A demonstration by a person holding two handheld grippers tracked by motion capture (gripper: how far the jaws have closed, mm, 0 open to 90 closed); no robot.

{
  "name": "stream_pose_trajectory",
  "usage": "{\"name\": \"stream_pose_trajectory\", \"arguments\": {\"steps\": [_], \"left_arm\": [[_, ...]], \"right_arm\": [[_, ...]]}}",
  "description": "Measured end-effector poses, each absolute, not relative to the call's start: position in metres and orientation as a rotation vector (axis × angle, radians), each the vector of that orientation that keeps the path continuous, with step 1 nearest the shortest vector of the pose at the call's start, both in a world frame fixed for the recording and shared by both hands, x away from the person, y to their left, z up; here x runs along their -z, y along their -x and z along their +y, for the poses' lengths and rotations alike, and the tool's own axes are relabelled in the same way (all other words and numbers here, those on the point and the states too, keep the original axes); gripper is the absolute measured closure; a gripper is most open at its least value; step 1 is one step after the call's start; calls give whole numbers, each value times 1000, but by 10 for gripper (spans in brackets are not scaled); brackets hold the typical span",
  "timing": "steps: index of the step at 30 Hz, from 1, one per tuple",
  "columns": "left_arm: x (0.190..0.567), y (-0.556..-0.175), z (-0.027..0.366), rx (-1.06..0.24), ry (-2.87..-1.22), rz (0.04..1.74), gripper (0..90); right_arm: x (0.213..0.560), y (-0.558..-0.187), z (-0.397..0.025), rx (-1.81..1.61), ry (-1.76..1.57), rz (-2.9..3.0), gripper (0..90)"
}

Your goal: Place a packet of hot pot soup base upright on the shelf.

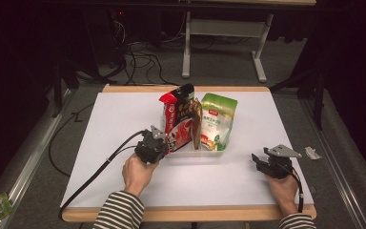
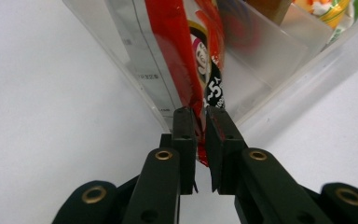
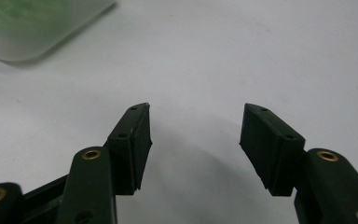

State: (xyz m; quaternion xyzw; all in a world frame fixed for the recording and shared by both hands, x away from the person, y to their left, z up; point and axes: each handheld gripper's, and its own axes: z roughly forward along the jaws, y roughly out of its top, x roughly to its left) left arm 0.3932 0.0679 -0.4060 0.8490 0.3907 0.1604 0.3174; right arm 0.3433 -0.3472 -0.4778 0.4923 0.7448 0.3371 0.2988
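On the white worktop (image 1: 124, 119), seen from above, the left tool (image 1: 158, 143) meets a red packet (image 1: 177, 119) standing in a clear tray (image 1: 195, 151) (a green pouch (image 1: 218, 121) stands beside it). In the left gripper view, its jaws pinch the packet's edge. In the right gripper view, the right tool (image 3: 195, 140) rests spread apart over bare worktop.

A glossy red snack pouch (image 1: 176, 121) is standing upright at the left end of the clear plastic bin (image 1: 198, 152), its lower edge sitting pinched
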Motion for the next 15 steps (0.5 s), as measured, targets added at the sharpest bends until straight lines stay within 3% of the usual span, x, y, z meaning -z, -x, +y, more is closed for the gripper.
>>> {"name": "stream_pose_trajectory", "arguments": {"steps": [15], "left_arm": [[411, -403, 64, -390, -2233, 1107, 867]], "right_arm": [[478, -343, -346, -885, -1296, 1983, 440]]}}
